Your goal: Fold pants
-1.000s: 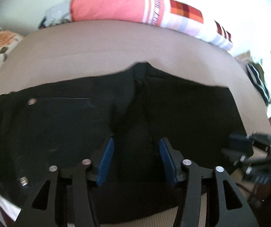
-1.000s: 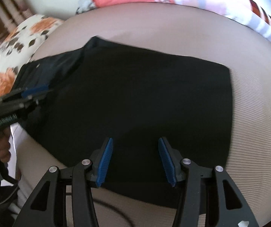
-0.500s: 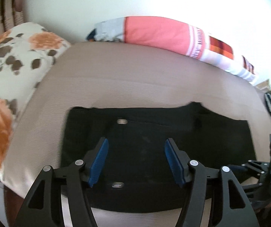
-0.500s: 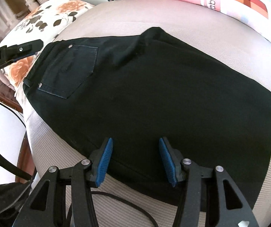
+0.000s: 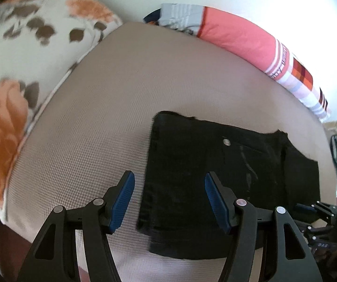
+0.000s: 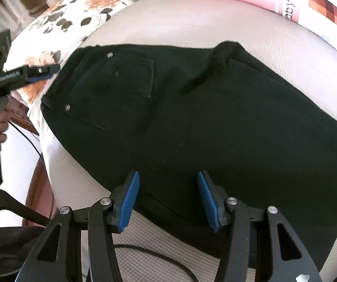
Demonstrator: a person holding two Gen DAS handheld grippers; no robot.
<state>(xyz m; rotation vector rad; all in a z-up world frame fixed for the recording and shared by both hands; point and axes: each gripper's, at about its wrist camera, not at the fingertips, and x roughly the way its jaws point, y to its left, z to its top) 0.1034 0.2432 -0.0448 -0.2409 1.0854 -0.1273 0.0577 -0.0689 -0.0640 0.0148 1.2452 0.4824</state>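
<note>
The black pants (image 6: 192,122) lie flat on the tan bed (image 5: 112,108), near its front edge. They look folded in half the long way, one leg on top of the other, with a back pocket (image 6: 114,89) facing up at the waist end. A bump of cloth sticks up at the far edge.

The right gripper (image 6: 168,197) hovers over the near edge of the pants. Its blue fingers (image 6: 128,199) are wide apart and hold nothing. The left gripper (image 5: 169,202) is over the waist end, partly above bare bed. Its fingers (image 5: 122,199) are wide apart too and hold nothing.

I think the first fold is done and the next one has not begun. Next, each gripper should come down, pinch an end through all the layers, then fold one end across to the other.

A flowery pillow (image 5: 15,58) and a pink blanket (image 5: 243,44) sit beyond.
</note>
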